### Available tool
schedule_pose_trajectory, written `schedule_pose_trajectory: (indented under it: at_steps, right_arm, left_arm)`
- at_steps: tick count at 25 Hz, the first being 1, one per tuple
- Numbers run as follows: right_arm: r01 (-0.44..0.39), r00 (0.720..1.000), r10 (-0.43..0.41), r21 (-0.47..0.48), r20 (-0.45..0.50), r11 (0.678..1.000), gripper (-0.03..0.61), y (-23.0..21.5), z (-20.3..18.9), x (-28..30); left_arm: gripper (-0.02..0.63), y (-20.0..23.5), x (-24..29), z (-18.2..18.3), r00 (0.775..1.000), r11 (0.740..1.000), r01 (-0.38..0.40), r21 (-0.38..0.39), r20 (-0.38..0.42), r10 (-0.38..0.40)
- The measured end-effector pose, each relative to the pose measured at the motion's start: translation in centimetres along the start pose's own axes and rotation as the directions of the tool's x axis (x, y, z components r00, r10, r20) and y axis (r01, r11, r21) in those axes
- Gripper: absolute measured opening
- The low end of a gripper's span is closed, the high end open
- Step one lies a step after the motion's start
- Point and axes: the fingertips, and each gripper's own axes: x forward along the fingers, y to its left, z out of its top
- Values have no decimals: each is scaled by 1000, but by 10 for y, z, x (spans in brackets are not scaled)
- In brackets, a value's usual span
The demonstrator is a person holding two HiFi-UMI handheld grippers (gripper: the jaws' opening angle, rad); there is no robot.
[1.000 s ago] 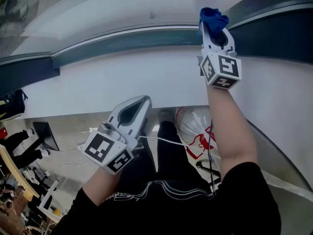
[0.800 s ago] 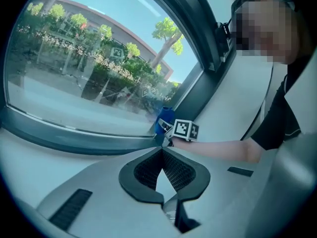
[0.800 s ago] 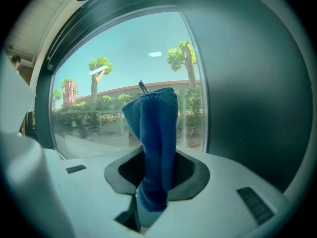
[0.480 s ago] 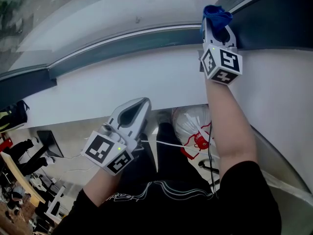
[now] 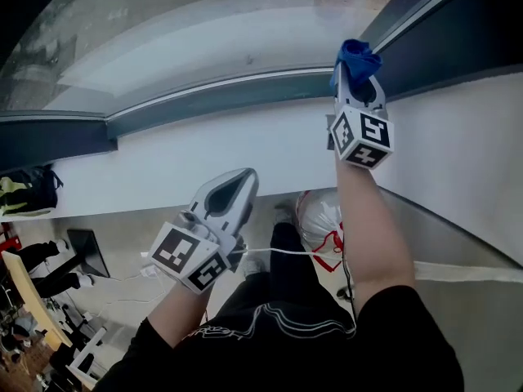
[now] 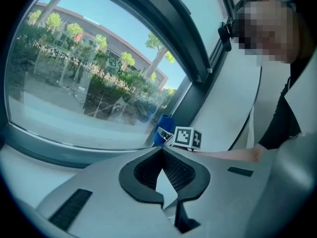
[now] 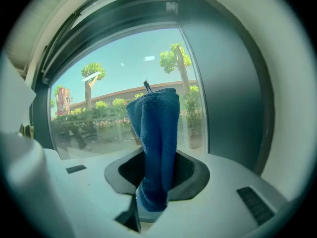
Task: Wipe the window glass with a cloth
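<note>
Head view first: we've got the right gripper (image 5: 356,65) stretched up to the window, jaws clamped on a blue cloth (image 5: 358,52) that bunches out past the tips. The cloth sits right at the lower right corner of the window glass (image 5: 204,31), where the dark frame (image 5: 229,88) along the bottom meets the dark upright on the right. We can't tell from up here if the cloth is actually touching the pane or just close to it.

Right gripper view backs that up. The cloth (image 7: 157,133) runs up through the hollow between the jaws of the right gripper (image 7: 156,157), pinched tight, with its free end standing upright in front of the glass (image 7: 109,108) and just beside the dark upright (image 7: 233,98). Trees and a low building show outside.

The left gripper (image 5: 243,178) hangs much lower, over the edge of the white sill (image 5: 163,158), well apart from the cloth. In the left gripper view its jaws (image 6: 161,151) meet at the tips with nothing between them, so it's closed and empty. That same view catches the right gripper's marker cube (image 6: 187,137) and a bit of the blue cloth (image 6: 163,127) beyond it, against the bottom of the glass (image 6: 74,83).
</note>
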Motion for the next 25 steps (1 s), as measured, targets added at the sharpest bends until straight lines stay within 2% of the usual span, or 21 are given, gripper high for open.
schedule_pose_trajectory:
  at_steps: [5, 10, 14, 18, 21, 25]
  right_arm:
    - [-171, 984, 172, -11, 50, 985, 93, 92, 83, -92]
    - [-386, 922, 387, -51, 15, 921, 92, 214, 148, -245]
    - [-544, 839, 544, -25, -20, 839, 94, 281, 191, -360]
    - [-632, 774, 631, -12, -57, 775, 94, 329, 224, -470]
    - [-702, 710, 700, -4, -79, 712, 94, 357, 251, -523]
    - [-785, 618, 784, -4, -61, 619, 94, 397, 287, -569]
  left_arm:
    - [5, -29, -88, 43, 995, 998, -1, 66, 98, -6]
    - [5, -82, -220, 66, 988, 988, 48, 146, 139, -68]
    - [5, -136, -314, 89, 971, 964, 84, 253, 198, -137]
    - [5, -180, -410, 108, 962, 947, 99, 306, 212, -169]
    - [5, -207, -464, 119, 958, 929, 99, 356, 219, -186]
    - [5, -236, -519, 137, 949, 922, 65, 381, 262, -175]
